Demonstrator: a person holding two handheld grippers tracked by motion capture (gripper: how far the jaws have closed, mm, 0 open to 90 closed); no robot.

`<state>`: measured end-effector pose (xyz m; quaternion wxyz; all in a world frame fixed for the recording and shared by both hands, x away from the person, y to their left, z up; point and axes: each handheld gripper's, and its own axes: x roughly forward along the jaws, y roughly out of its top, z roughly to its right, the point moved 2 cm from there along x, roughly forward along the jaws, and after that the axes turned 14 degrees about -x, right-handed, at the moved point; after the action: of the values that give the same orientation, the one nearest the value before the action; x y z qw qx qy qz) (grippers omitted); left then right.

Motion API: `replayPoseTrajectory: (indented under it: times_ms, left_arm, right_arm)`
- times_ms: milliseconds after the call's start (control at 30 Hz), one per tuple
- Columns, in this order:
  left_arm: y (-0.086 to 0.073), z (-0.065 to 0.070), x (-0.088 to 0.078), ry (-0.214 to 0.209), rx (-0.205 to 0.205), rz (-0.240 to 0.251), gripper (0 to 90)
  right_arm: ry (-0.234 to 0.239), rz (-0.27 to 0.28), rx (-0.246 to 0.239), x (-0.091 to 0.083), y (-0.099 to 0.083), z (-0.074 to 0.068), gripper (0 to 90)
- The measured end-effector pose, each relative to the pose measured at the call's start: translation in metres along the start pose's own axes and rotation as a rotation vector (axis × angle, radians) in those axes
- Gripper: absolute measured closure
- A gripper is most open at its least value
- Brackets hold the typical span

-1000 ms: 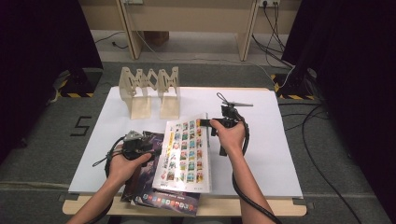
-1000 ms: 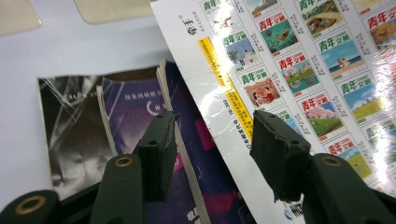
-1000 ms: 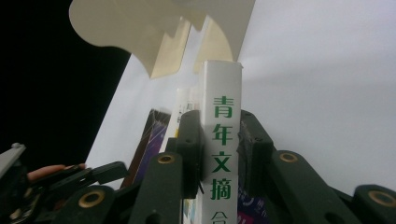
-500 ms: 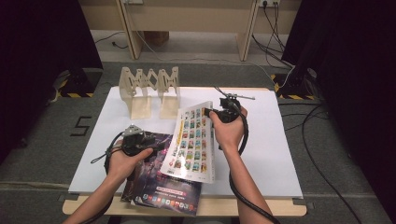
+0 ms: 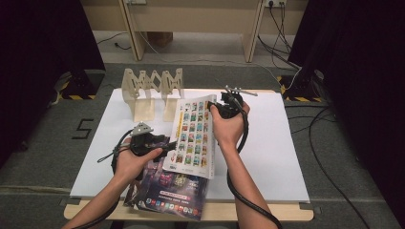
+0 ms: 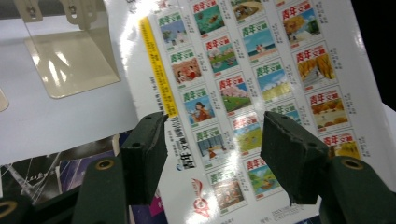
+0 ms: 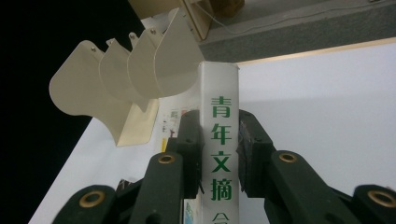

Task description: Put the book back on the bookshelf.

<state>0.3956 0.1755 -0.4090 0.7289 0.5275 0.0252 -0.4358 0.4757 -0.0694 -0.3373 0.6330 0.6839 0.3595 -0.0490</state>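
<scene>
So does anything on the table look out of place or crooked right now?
Nothing damaged or spilled. The white book is tilted up off the table, the right gripper shut on its spine. The dark magazine lies askew, its corner hanging over the table's near edge. The left gripper is open, its jaws just widened.

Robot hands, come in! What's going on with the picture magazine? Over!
Right gripper clamped on white magazine's spine, tilting it up. Left gripper jaws just been opening, nothing pinched, cover behind them. Dark magazine underneath. Bookend rack ahead, apart.

Lab: black curtains (image 5: 43, 43), floor cables (image 5: 329, 138)
</scene>
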Motion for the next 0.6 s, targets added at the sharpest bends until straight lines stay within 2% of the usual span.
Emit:
replayPoseTrajectory:
  times_ms: [133,400,600]
  left_arm:
    - [0.002,0.008,0.004,-0.018,0.000,-0.011,38.7]
    - [0.005,0.040,0.020,-0.056,0.037,-0.048,34.6]
    - [0.008,0.062,0.035,-0.034,0.082,-0.076,29.9]
  right_arm:
    - [-0.018,-0.007,-0.004,0.003,0.003,-0.005,73.9]
    - [-0.040,-0.018,-0.019,0.006,0.003,-0.012,73.8]
    - [-0.045,-0.024,-0.027,0.006,0.003,-0.013,73.8]
